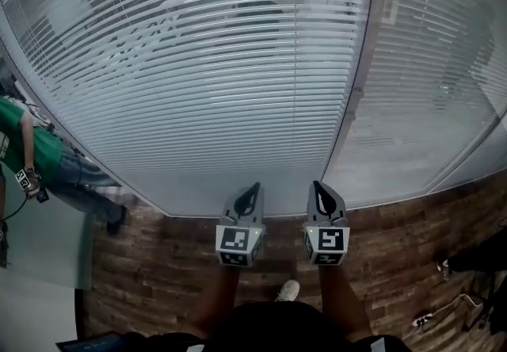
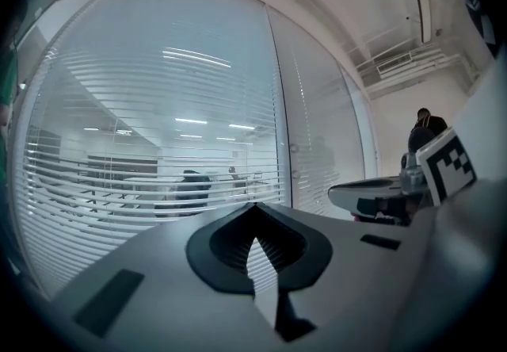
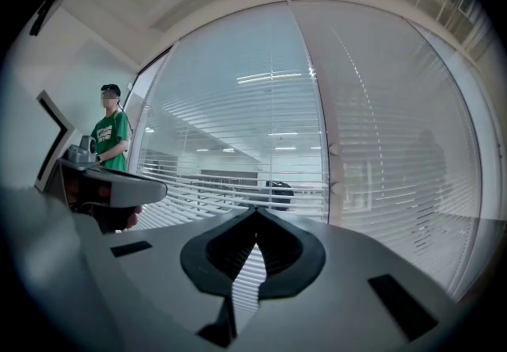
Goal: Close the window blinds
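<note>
Facing blinds (image 1: 198, 81) dead ahead, beyond tips of L gripper (image 1: 252, 193) and R gripper (image 1: 320, 192). Not touching, well apart from them. Held side by side, level, low in head view, over wood-plank floor (image 1: 158, 263). Jaws pinched together on both, nothing btwn; same in each gripper view, only slats seen past the tips.

Slats thin, pale, matte, long axis horizontal, stacked top to bottom, apparently behind glass. L panel tilted open, see-through to office beyond. R panel (image 1: 428, 112) looks denser, nearer closed. Split by upright pale post (image 1: 361, 81), long axis vertical, lying ahead and slightly R of R gripper, so R gripper nearer; L would need to cross over.

Two small round knobs (image 3: 333, 151) on post in R gripper view, prob the tilt control, can't confirm. No cord or wand made out.

Judged: task not begun on L panel, slats open there. Next likely a reach fwd-right to post w/ R gripper, jaws needing to open first. Small smooth knob + hard jaws = slip risk.

Bystander in green shirt (image 1: 36, 148) far L, clear of that path.
</note>
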Demonstrator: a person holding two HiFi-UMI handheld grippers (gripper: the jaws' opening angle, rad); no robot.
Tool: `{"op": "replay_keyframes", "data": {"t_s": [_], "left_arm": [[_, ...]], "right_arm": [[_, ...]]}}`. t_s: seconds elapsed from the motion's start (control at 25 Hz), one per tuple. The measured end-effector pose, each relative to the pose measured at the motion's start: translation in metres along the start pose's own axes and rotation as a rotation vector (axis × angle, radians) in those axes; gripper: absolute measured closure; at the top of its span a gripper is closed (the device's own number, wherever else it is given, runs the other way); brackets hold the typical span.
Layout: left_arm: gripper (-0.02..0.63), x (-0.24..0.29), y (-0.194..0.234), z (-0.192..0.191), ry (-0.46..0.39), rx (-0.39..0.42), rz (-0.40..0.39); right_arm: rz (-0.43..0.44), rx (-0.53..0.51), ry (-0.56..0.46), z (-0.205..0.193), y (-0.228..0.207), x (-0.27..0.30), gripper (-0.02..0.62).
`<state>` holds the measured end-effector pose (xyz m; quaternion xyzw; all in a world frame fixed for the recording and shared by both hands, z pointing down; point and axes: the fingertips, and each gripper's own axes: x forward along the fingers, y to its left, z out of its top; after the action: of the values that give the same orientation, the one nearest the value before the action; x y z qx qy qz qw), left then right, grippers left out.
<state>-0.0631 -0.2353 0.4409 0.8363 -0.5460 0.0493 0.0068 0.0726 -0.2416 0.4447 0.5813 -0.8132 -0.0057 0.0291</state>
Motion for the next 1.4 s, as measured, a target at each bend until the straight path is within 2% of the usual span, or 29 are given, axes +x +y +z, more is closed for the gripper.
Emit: {"op": "replay_keyframes", "data": {"t_s": [0.36, 0.72, 0.88, 1.28, 1.4], "left_arm": [[0.606, 0.011, -0.004, 0.006, -0.005, 0.005, 0.022], [0.606, 0.027, 0.004, 0.007, 0.000, 0.023, -0.008], [0.606, 0.039, 0.008, 0.007, 0.001, -0.013, -0.034], [0.606, 0.077, 0.022, -0.004, -0.018, 0.004, -0.066], [0.606, 0.087, 0.041, -0.012, -0.025, 0.000, -0.070]], "right_arm": [[0.004, -0.012, -0.001, 0.000, -0.018, 0.007, 0.598], [-0.008, -0.009, -0.009, 0.006, -0.022, 0.026, 0.598], [-0.024, -0.010, 0.007, -0.001, -0.023, 0.034, 0.598], [-0.090, -0.066, -0.001, -0.005, -0.050, 0.060, 0.598], [-0.113, -0.062, 0.002, -0.013, -0.048, 0.074, 0.598]]}}
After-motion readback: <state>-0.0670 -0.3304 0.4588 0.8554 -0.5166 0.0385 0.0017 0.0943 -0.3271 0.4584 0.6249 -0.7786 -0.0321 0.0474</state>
